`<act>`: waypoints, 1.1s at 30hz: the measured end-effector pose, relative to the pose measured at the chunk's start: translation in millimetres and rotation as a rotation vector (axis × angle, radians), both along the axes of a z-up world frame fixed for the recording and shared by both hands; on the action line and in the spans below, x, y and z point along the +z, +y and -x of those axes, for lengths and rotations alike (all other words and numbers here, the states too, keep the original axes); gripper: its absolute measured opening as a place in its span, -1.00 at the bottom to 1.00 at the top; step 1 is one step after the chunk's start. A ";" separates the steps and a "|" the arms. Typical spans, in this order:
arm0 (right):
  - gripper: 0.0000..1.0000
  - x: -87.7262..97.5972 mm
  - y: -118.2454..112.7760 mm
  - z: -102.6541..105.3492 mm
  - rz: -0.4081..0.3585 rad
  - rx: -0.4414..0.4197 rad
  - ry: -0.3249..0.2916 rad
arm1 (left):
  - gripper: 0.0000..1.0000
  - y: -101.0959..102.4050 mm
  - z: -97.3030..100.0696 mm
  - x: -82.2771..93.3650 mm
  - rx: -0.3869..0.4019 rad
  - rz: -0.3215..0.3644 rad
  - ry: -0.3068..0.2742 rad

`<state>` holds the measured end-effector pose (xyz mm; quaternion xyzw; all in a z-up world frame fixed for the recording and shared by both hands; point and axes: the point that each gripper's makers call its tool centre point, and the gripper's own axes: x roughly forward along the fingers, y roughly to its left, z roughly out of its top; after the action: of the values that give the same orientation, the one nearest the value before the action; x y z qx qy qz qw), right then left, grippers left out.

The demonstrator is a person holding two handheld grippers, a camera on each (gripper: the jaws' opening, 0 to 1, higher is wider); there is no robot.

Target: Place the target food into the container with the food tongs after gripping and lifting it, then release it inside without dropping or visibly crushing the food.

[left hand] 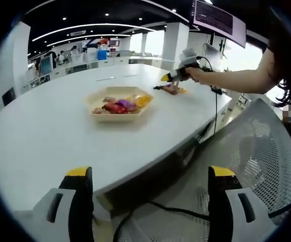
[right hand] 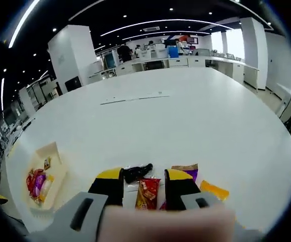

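Container: pale, shallow, angular tray [right hand: 50, 161] sits at the left of the right gripper view, already holding several bright wrapped snacks [right hand: 37, 184]; in the left gripper view the same tray [left hand: 96, 101] lies mid-table.
Table: broad white top [right hand: 196, 116], bare beyond the tray and the snack cluster.
Tongs: dark, thin tool [right hand: 137, 172] lies just ahead of the jaws; too small and blurred to tell whether its arms are spread or pressed together.
Target food: red foil packet [right hand: 147, 194] lies flat between the right gripper's [right hand: 144, 187] yellow-tipped jaws, which stand apart around it and do not yet pinch it.
Handling: looks light, with a slick wrapper and crushable contents, so a gentle squeeze across the packet's middle seems safest.
Neighbours: purple-brown packet [right hand: 187, 169] and orange packet [right hand: 214, 190] lie just beside it on the right.
Left gripper: it [left hand: 150, 189] hangs off the table edge above a mesh chair [left hand: 266, 151], jaws wide apart, holding nothing.
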<state>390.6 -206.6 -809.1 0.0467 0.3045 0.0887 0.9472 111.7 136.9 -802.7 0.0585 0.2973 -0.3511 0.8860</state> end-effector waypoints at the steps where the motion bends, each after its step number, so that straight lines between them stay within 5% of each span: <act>1: -0.37 -0.3 0.2 -1.1 0.004 0.001 0.000 | 0.84 0.0 0.2 -0.3 -0.002 -0.002 0.001; 7: -0.38 -6.7 3.8 -3.5 0.059 0.016 0.001 | 0.90 -1.5 -0.9 2.4 -0.004 0.010 -0.015; 15: -0.40 -5.1 16.4 -3.0 0.281 0.098 -0.052 | 0.92 -3.0 -0.9 3.7 -0.011 0.018 -0.022; 33: -0.57 -4.1 18.0 -4.9 0.255 0.081 -0.052 | 0.99 -10.4 -1.2 15.5 -0.038 0.071 -0.076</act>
<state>395.5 -188.6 -813.2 -0.0890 0.2905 0.0886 0.9486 112.9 126.5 -787.2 0.0462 0.2495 -0.3757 0.8913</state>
